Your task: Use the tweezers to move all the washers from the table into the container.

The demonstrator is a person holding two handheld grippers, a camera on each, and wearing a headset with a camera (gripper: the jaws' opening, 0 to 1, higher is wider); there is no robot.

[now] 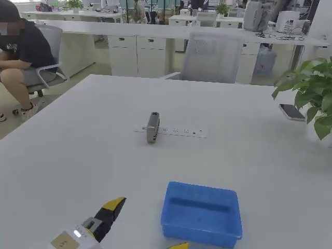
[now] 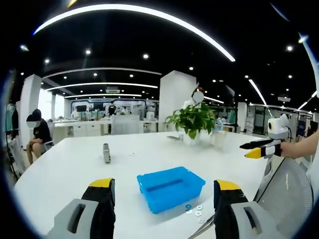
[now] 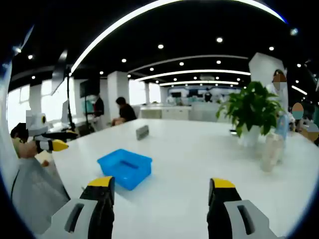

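Note:
The blue container sits on the white table near me, and nothing shows inside it. In the left gripper view several small washers lie on the table just right of the container. A thin metal strip beside them may be the tweezers. My left gripper is open and empty, facing the container; its yellow-tipped jaw shows at the head view's bottom left. My right gripper is open and empty, held off the table's edge, with the container ahead to its left.
A power strip with a grey adapter lies mid-table. At the right edge are a phone and a potted plant. A grey chair stands behind the table. A person sits at the far left.

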